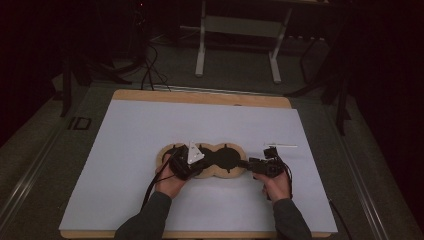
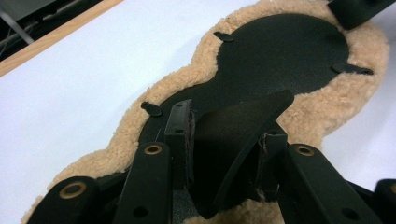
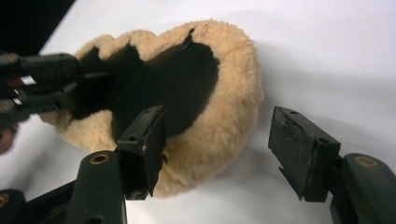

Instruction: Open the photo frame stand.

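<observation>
The white-covered table [image 1: 130, 145] lies bare all around the fleece-edged mat [image 1: 232, 172], leaving wide room to its far side and left. The left tongs [image 1: 187, 162] sit over the mat's left end, clamping a lifted black flap [image 2: 233, 140]. The right tongs [image 1: 245, 164] stand agape at its right edge. A small white strip [image 1: 281, 145] lies just beyond them.

left tool [image 2: 224, 154] clamped, right tool [image 3: 224, 154] spread wide.
</observation>
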